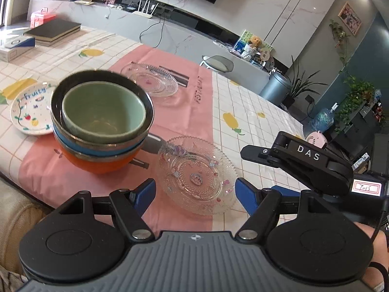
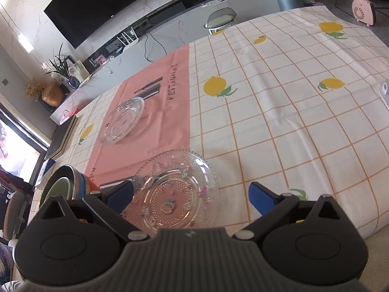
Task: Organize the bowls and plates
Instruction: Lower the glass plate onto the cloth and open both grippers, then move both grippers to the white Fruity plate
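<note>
Plainly both grippers stand with their blue-padded fingers wide apart and nothing between them: the left gripper (image 1: 195, 193) hovers over the near glass plate (image 1: 197, 175), and the right gripper (image 2: 192, 196) frames the same plate (image 2: 176, 189) from the other side without its pads touching the rim. No earlier picture is given, so only the present spread can be told. Judging by this, the bowl stacking looks done and the plates are next; the near plate lies free on the pink cloth (image 1: 170, 112), and the next move would call for a grip on its thin, scalloped edge, either to carry it to the far glass plate (image 1: 149, 80) at about twelve o'clock or the other way round. Clear pressed glass, beaded and slippery, with small coloured ornaments, will want a firm, level pinch. At ten o'clock from the left fingers stands the stack of bowls (image 1: 102, 121): a pale green glazed bowl nested in a dark-rimmed one, then blue, then orange, smooth and round. Further out at nine o'clock sits a white painted plate (image 1: 29, 112) with fruit motifs. All rest on a checked tablecloth (image 1: 255, 112) printed with lemons.
</note>
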`<state>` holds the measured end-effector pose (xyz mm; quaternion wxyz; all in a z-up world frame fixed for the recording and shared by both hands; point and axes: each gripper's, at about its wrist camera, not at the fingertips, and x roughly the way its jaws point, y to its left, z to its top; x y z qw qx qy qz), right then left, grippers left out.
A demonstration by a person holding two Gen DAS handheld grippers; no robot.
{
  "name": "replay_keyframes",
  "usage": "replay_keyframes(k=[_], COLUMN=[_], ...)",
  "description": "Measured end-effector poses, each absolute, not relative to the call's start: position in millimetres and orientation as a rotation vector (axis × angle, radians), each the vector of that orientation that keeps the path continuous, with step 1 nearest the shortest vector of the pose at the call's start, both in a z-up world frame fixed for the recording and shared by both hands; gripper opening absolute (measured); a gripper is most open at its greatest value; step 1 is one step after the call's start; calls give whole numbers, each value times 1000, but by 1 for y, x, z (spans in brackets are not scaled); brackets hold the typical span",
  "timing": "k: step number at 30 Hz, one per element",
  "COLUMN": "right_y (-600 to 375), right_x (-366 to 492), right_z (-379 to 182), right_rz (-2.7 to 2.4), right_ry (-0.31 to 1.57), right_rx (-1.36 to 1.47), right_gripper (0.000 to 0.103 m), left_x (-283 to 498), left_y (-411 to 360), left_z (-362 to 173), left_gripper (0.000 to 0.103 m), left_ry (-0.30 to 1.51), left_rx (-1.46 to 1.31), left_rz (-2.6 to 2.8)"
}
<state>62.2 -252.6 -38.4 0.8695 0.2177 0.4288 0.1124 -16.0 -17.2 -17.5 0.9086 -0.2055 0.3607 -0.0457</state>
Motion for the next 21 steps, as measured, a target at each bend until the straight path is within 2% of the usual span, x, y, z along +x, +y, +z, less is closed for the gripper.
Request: replay_keyframes(k=[7, 14, 21], right_y=[-228, -183, -121], right_x=[46, 46, 80], right_z=[8, 56, 87], right_rz=[364, 557, 788], right_ry=[839, 782, 798], right_rx=[502, 508, 415], right_gripper=[99, 99, 99], left_x=[-33, -24, 12], left_y=[24, 99, 159], left_z=[34, 68, 65], left_gripper=[87, 87, 87], left_ry=[677, 623, 651], left_rx=[-372, -465, -395], left_rz=[-95, 8, 120])
